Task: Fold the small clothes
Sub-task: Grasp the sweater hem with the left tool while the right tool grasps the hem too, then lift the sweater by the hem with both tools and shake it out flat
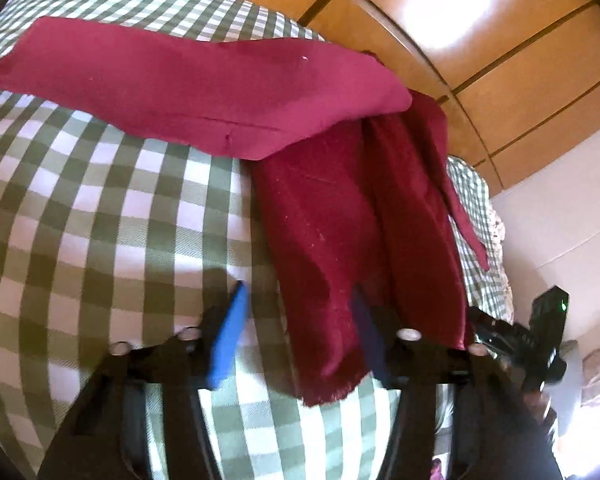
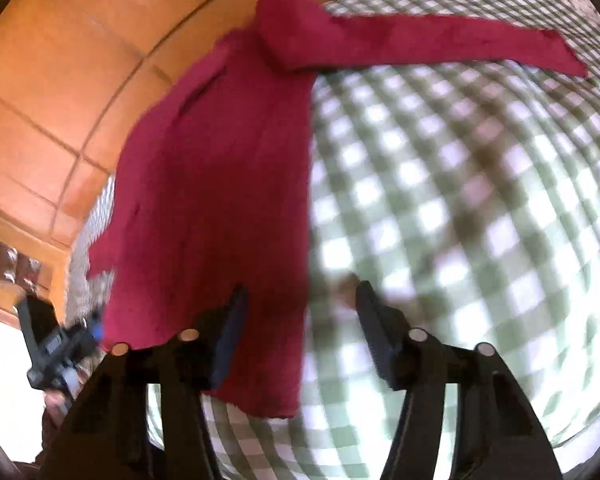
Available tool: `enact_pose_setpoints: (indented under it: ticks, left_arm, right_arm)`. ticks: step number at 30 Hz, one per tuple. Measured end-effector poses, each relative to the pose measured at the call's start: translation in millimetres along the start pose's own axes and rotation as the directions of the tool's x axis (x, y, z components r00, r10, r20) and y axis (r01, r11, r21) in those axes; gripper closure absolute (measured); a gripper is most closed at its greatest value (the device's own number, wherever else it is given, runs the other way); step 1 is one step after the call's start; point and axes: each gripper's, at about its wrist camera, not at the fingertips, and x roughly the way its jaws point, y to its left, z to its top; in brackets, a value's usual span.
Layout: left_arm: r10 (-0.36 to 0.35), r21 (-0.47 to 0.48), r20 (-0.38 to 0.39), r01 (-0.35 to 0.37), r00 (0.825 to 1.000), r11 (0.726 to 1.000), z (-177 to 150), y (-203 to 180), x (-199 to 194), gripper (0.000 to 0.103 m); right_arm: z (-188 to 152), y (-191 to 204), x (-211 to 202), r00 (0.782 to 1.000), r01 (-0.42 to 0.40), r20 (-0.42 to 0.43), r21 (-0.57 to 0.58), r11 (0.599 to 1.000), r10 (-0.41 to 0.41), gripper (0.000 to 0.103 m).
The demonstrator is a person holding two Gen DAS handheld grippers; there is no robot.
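Observation:
A dark red garment (image 1: 204, 84) lies on a green-and-white checked cloth (image 1: 80, 208). One part lies flat across the far side. Another part (image 1: 340, 232) runs toward my left gripper (image 1: 300, 320), which is open; the cloth's near hem drapes between its blue-padded fingers (image 1: 230, 340) and over the right one. In the right wrist view the same garment (image 2: 220, 184) runs from the far side down to my right gripper (image 2: 300, 320), which is open, its left finger (image 2: 230, 336) over the red cloth. A narrow strip (image 2: 440, 44) stretches to the right.
Orange-brown tiled floor (image 1: 480, 40) lies beyond the checked surface (image 2: 460, 200). The other gripper shows at the right edge in the left wrist view (image 1: 532, 344) and at the lower left in the right wrist view (image 2: 56, 344). A white wall (image 1: 548, 232) is at right.

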Motion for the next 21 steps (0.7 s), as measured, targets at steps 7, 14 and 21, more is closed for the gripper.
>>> enact_pose_setpoints:
  ticks: [7, 14, 21]
  left_arm:
    - [-0.001, 0.063, 0.016, 0.000, 1.000, 0.998, 7.6, -13.9, -16.6, 0.100]
    - [-0.061, 0.112, 0.090, 0.051, 0.994, 0.992, 6.7, -28.2, -88.4, 0.101]
    - [0.006, 0.096, 0.019, -0.008, 1.000, 0.995, -43.3, -8.3, -117.1, 0.101]
  right_arm:
    - [15.1, 46.3, 7.0, 0.997, 0.057, -0.046, -0.189, 0.980, -0.067, 0.095]
    - [16.0, 53.0, -89.2, 0.987, 0.095, 0.148, -0.253, 0.963, -0.058, 0.096]
    - [-33.5, -22.8, -80.5, 0.964, 0.268, 0.050, -0.199, 0.943, -0.263, 0.096]
